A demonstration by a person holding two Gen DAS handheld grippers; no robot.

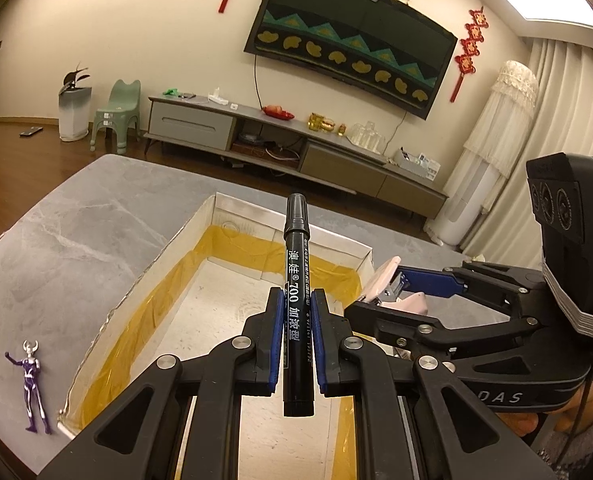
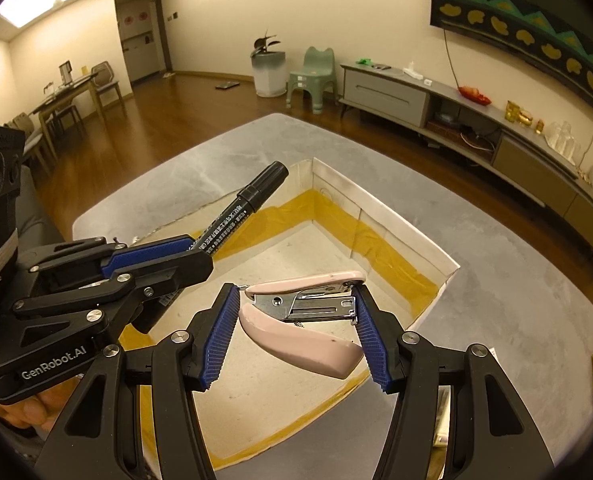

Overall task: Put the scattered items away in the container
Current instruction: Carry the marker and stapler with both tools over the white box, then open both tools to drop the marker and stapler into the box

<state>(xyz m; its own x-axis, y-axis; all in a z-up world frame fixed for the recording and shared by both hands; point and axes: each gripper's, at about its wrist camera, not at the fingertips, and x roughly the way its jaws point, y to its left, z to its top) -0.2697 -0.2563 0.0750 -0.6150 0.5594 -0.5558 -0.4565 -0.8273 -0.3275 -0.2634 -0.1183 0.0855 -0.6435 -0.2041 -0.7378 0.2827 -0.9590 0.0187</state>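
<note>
We see a grey table (image 1: 76, 216) with an open white box (image 2: 408, 232) on it, yellow tape along its inner walls. Above the box, our left gripper (image 1: 296, 344) is closed on a black marker (image 1: 296, 292) printed "700". Our right gripper (image 2: 296, 332) clamps a pink stapler (image 2: 308, 320). A small purple figure (image 1: 32, 384) lies beside the box.

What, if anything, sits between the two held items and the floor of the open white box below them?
Nothing visible does. The black marker pen in the left gripper and the pink stapler in the right gripper hang over the white cardboard box with yellow tape; the floor in view looks bare.
</note>
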